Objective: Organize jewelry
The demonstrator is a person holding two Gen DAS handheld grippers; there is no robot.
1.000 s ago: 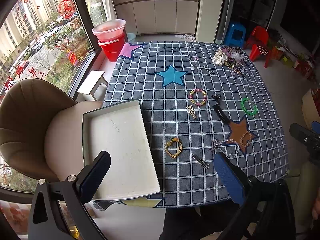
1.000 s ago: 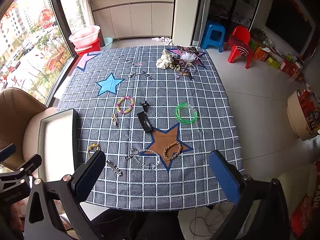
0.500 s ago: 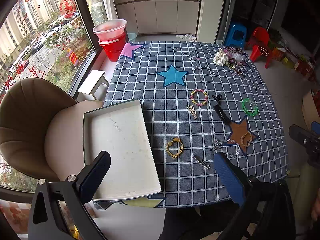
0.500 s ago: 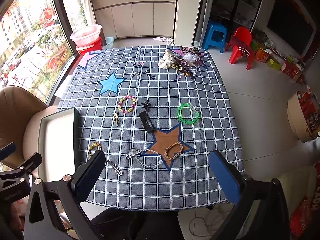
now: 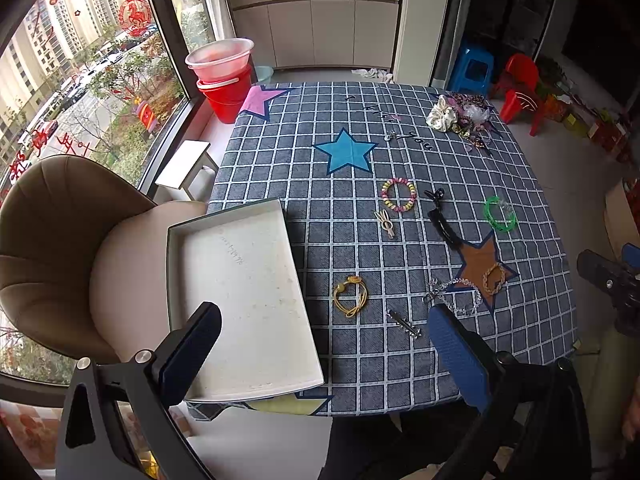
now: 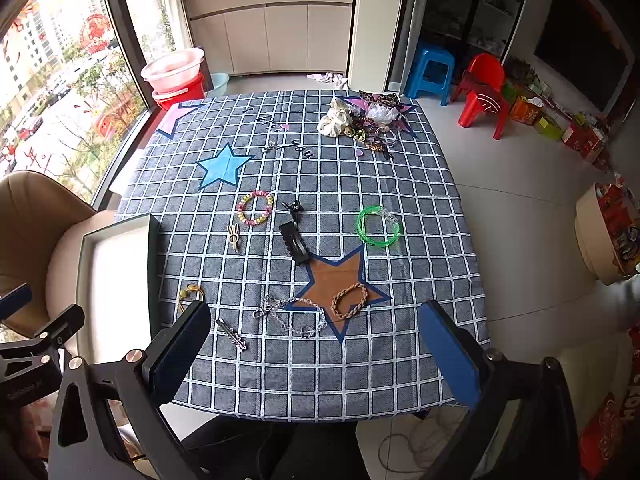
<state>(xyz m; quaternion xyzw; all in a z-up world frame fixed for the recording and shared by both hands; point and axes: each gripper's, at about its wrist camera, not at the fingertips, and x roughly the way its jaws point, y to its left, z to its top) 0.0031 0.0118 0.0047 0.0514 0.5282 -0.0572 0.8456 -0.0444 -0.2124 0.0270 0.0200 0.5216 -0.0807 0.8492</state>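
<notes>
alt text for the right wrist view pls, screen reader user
The right hand-held gripper hangs open and empty above a checked tablecloth strewn with jewelry: a green bangle, beaded bracelet, braided bracelet and black hair clip. An empty white tray sits at left.

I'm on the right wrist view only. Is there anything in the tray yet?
Observer: No. The left wrist view shows the tray bare inside.
Operator: The gold bracelet is half hidden here. Is it touching the tray?
Observer: No, it lies apart from the tray, with a clear gap between them.
Operator: Are the left tongs holding anything?
Observer: No, they are open and hold nothing.
</notes>
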